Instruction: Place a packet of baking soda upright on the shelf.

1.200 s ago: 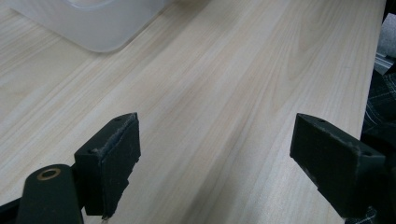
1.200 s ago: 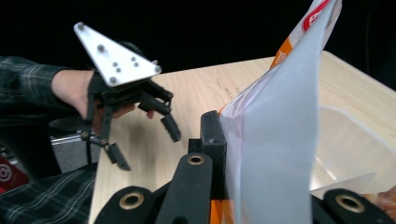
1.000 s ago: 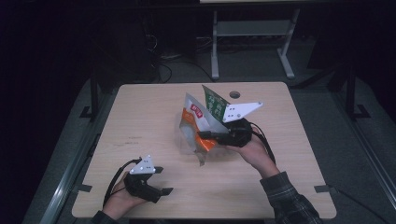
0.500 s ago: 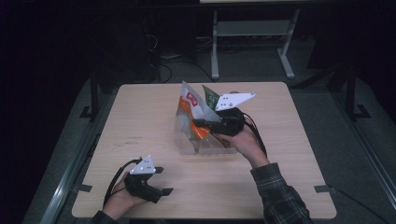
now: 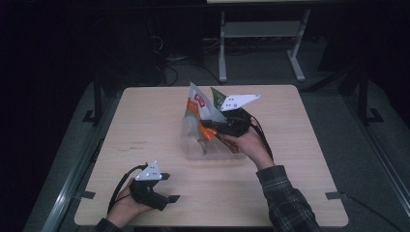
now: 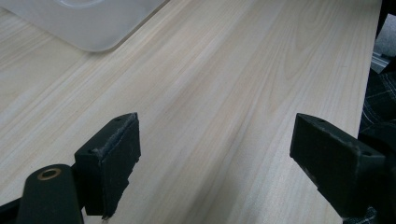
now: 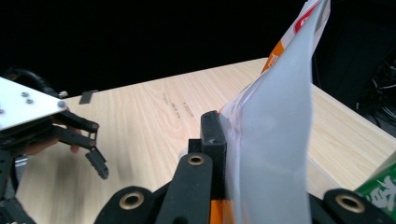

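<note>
Snack bag (image 5: 199, 110), orange and white, has shifted toward nine o'clock over the clear bin (image 5: 193, 145) at table centre, clamped in the right gripper (image 5: 209, 124); dropping it in looks next. Left gripper (image 5: 167, 187), jaws apart, rests at seven o'clock.

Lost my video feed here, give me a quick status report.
Right hand-held gripper shut on snack bag, over clear bin. Left hand-held gripper open, low over table. Green packet beside bag.
</note>
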Tool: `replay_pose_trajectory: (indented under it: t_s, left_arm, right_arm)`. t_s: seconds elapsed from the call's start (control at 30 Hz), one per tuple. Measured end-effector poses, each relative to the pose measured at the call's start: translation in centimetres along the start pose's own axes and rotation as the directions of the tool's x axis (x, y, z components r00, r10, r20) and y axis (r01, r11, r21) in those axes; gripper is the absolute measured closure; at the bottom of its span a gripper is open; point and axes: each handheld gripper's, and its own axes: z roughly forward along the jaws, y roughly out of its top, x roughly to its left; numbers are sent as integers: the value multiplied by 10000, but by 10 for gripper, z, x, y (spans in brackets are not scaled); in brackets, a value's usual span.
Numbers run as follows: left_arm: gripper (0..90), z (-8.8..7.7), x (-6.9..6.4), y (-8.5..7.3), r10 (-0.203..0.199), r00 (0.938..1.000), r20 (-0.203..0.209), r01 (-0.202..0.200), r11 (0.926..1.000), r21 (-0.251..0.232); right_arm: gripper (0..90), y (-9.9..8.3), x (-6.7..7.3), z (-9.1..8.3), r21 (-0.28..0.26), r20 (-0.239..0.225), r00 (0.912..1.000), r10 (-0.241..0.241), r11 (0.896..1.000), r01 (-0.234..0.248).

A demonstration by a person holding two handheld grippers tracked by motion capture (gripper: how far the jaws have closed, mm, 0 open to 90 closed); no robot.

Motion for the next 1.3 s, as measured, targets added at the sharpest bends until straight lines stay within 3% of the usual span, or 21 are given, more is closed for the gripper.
replay_pose_trajectory:
  t_s: [0.47,1.3]
  left_arm:
    - [158,1,0,0,-21,10000,65,20,10000,27]
    - [158,3,-2,0,53,9998,198,-56,9998,192]
  right_arm:
    - [900,-5,-7,10,211,514,9986,90,9997,-101]
    - [900,-21,-9,33,959,789,9964,312,9946,-387]
